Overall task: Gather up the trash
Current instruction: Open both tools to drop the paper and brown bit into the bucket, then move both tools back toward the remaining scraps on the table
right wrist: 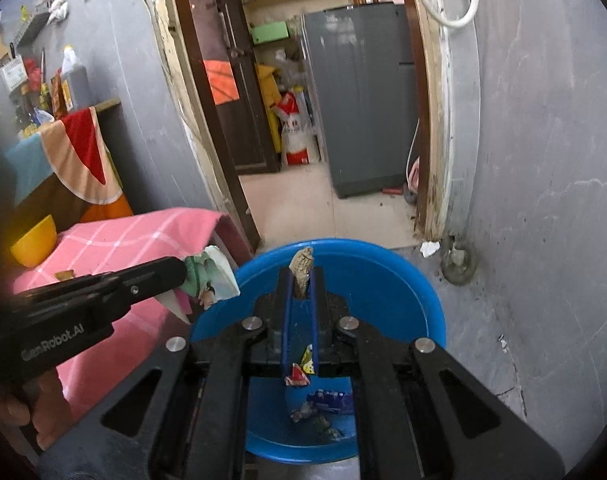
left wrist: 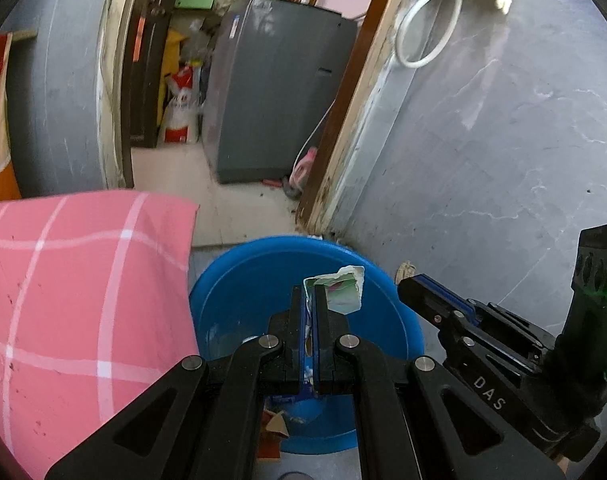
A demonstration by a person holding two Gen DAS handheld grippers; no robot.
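A blue plastic tub (left wrist: 239, 280) stands on the grey floor by the doorway, with several scraps and wrappers (right wrist: 323, 404) on its bottom. My left gripper (left wrist: 309, 300) is shut on a torn white-and-green paper wrapper (left wrist: 343, 288) and holds it above the tub; the same wrapper (right wrist: 211, 272) shows at the tub's left rim in the right wrist view. My right gripper (right wrist: 301, 280) is shut on a small crumpled brown scrap (right wrist: 302, 264) above the tub (right wrist: 383, 276). In the left wrist view the right gripper (left wrist: 407, 284) shows from the side, right of the tub.
A pink checked cloth (left wrist: 83, 288) covers a low table left of the tub, with a yellow bowl (right wrist: 33, 246) on it. A white paper scrap (right wrist: 429, 248) lies on the floor by the door frame. A grey appliance (right wrist: 359, 96) stands beyond the doorway.
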